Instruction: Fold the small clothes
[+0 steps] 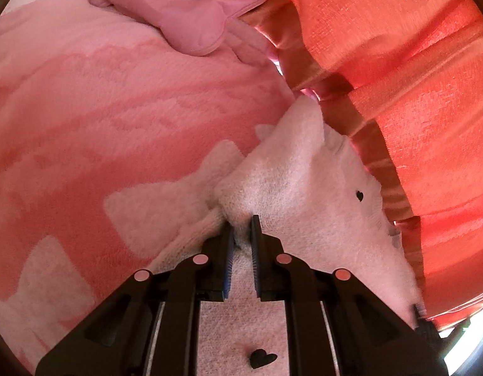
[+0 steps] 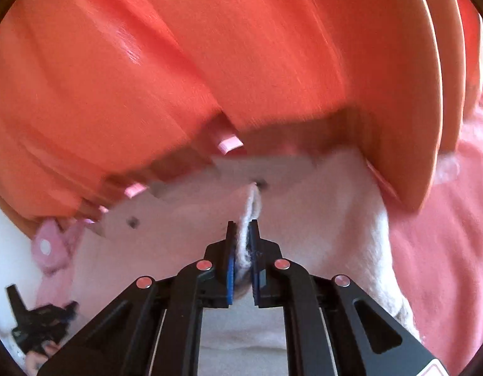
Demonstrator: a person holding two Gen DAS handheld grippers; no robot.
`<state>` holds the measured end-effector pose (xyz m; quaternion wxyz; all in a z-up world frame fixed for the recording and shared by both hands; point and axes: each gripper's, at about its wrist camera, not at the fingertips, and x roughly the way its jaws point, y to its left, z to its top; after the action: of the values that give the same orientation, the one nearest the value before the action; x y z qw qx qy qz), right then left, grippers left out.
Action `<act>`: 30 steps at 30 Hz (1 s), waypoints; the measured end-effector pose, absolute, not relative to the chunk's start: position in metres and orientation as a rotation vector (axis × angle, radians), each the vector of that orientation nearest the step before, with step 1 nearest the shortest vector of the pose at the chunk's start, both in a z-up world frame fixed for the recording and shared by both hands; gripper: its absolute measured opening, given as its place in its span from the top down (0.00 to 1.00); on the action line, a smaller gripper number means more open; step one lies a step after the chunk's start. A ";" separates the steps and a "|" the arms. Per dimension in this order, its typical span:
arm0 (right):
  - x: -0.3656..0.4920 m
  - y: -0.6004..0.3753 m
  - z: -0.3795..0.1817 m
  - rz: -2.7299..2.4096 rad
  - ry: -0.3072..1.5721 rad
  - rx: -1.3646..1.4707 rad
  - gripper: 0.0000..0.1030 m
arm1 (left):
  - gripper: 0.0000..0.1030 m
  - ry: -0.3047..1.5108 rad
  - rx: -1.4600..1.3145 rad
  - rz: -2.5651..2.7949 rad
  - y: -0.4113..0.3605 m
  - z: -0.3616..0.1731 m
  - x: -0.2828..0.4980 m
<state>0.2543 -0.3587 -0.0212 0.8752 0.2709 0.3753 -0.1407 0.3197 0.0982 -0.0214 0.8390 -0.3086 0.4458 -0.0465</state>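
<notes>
A small fluffy pale-pink garment [image 1: 304,188] with little black hearts lies on a pink patterned blanket [image 1: 100,109]. My left gripper [image 1: 241,225] is shut on a bunched edge of the garment. In the right wrist view the same garment [image 2: 319,194] stretches across, blurred. My right gripper [image 2: 243,224] is shut on a pinched fold of its edge. The left gripper [image 2: 37,322] shows at the lower left of the right wrist view, holding the garment's other end.
An orange-red curtain [image 1: 398,78] hangs close behind the garment and fills the top of the right wrist view [image 2: 210,62]. A pink star-shaped cushion [image 1: 185,9] with a white round disc lies at the far end of the blanket.
</notes>
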 end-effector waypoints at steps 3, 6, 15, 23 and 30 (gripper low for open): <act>0.254 -0.364 -0.034 -0.291 0.794 0.610 0.96 | 0.89 0.941 -0.638 -0.099 0.097 -0.021 0.319; 0.252 -0.361 -0.006 -0.261 0.714 0.605 0.96 | 0.89 0.942 -0.638 -0.097 0.096 -0.021 0.320; 0.255 -0.357 -0.012 -0.340 0.759 0.568 0.88 | 0.89 0.949 -0.632 -0.097 0.096 -0.021 0.320; 0.162 -0.322 0.043 -0.303 0.769 0.544 0.46 | 0.49 0.995 -0.559 -0.119 0.108 0.019 0.285; 0.027 -0.326 0.002 -0.234 1.077 0.570 0.43 | 0.27 1.102 -0.264 -0.196 0.160 0.012 0.178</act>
<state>0.0269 -0.3263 0.0018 0.8136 0.2670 0.5047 -0.1095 0.1783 0.1596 0.0124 0.8392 -0.1250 0.5210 -0.0929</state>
